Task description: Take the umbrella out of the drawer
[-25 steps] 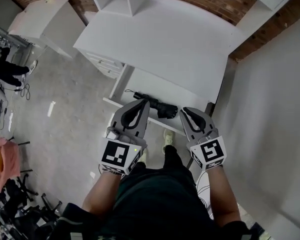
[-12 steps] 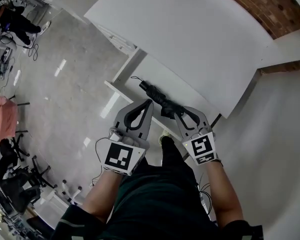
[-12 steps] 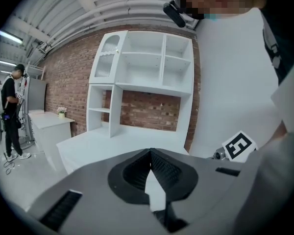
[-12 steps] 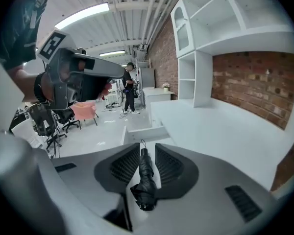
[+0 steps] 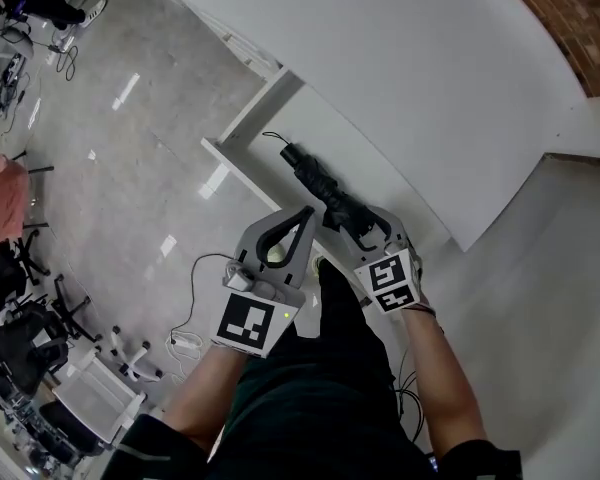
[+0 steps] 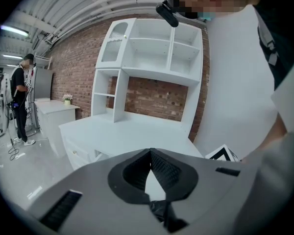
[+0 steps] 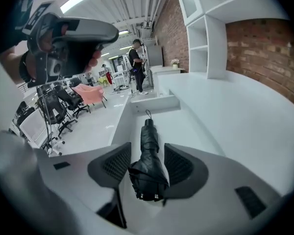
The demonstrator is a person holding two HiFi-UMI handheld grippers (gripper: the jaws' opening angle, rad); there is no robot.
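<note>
A folded black umbrella [image 5: 320, 183] lies in the open white drawer [image 5: 242, 168] under the desk, its strap end pointing away from me. In the right gripper view the umbrella [image 7: 148, 165] runs lengthwise between the jaws. My right gripper [image 5: 364, 220] stands over its thick near end, and its jaws are opening, one pad on each side and not pressing on the fabric. The left gripper [image 5: 302, 216] hangs just left of the umbrella over the drawer's front edge, its tips together and holding nothing. In its own view the left gripper [image 6: 150, 152] faces the desk.
The white desk top [image 5: 410, 68] lies beyond the drawer, with a white shelf unit [image 6: 152, 48] on it against a brick wall. A cable [image 5: 190, 308] lies on the grey floor at the left. Office chairs [image 7: 54, 106] and a standing person [image 7: 137, 58] are further off.
Both grippers have sunk toward the drawer. The right gripper has tipped downward, its jaws have spread, and the umbrella's thick end now sits between them.
</note>
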